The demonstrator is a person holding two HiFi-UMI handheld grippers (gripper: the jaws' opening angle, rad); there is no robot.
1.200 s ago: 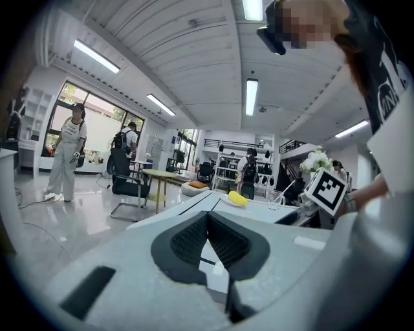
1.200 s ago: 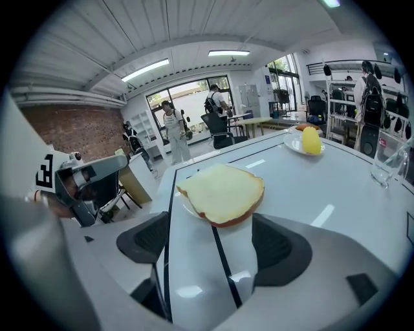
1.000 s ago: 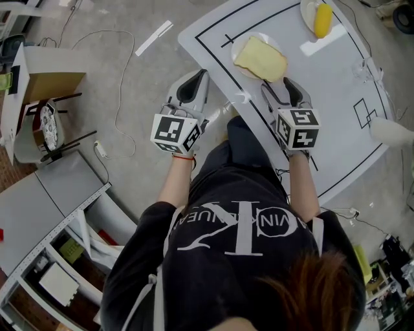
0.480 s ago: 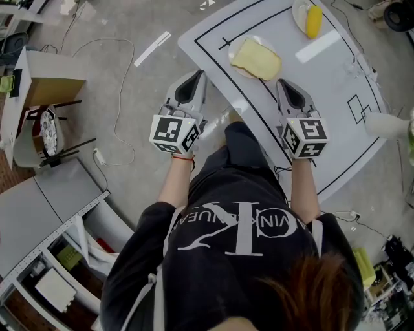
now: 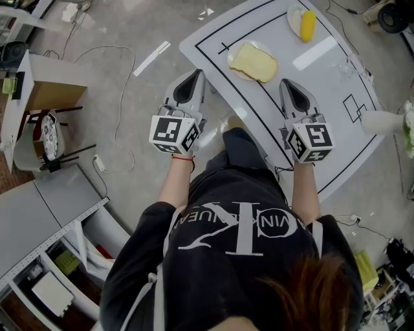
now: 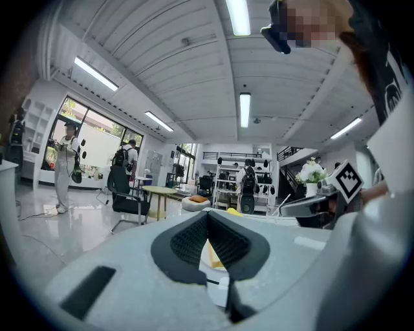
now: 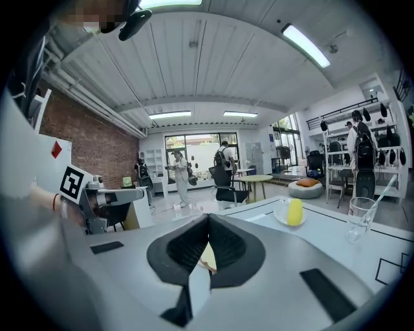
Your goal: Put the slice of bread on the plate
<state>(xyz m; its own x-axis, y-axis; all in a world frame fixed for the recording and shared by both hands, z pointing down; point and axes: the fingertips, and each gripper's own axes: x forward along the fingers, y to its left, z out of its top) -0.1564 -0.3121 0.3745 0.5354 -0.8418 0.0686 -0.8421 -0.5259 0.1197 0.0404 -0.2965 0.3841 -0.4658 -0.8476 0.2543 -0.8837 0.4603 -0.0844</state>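
Observation:
A pale yellow slice of bread (image 5: 253,62) lies on a small white plate (image 5: 238,49) near the white table's left edge. My right gripper (image 5: 288,85) is held above the table just right of and nearer than the plate, shut and empty. In the right gripper view its black pads (image 7: 184,245) meet at the tip (image 7: 207,217). My left gripper (image 5: 195,77) hangs over the floor left of the table, jaws closed with nothing held (image 6: 208,214). A sliver of the bread (image 6: 215,256) shows beyond its pads.
A yellow item (image 5: 307,24) sits on a second plate (image 5: 294,19) at the far side. A clear glass (image 5: 354,64) and a white vase (image 5: 383,121) stand at the table's right. A cardboard box (image 5: 48,84) and cables lie on the floor to the left.
The right gripper's jaws have closed, empty, and it has lifted and drawn back from the plate. The left gripper rose slightly. The bread stays on the plate.

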